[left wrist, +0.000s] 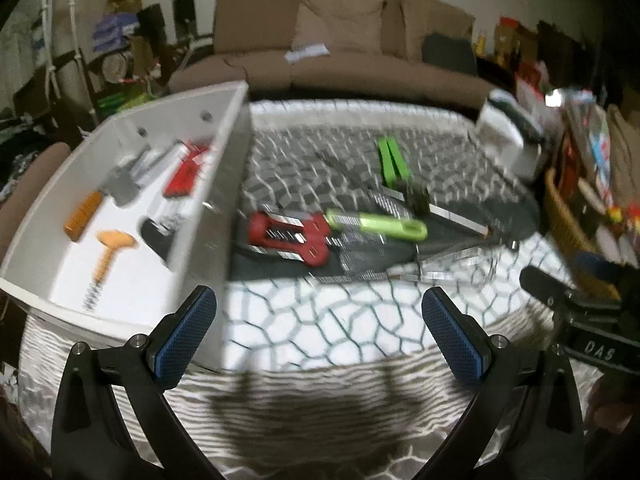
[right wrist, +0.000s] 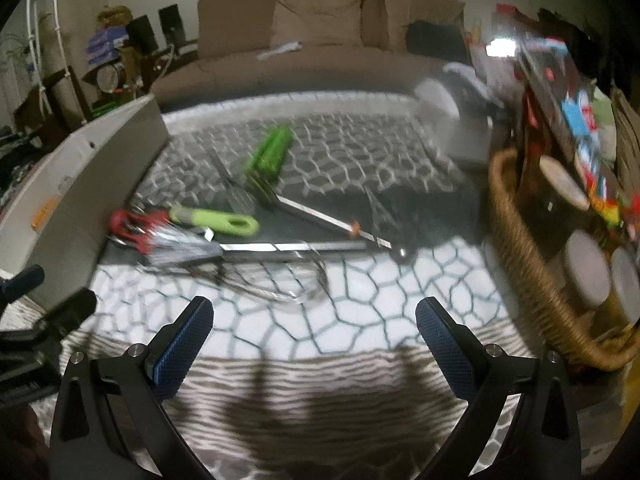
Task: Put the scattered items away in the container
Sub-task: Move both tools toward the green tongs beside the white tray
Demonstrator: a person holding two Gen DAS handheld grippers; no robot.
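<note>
Beside white container (left wrist: 236, 184), scattered utensils (left wrist: 288, 234); wicker basket (right wrist: 520, 240) rightward; both grippers (left wrist: 320, 332) (right wrist: 314, 330) wide open, empty.

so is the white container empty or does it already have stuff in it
Not empty. The left wrist view shows the white container holding an orange-handled tool, an orange corkscrew and a red item, with more blurred pieces.

home living room: brown sofa (left wrist: 344, 36)
</note>
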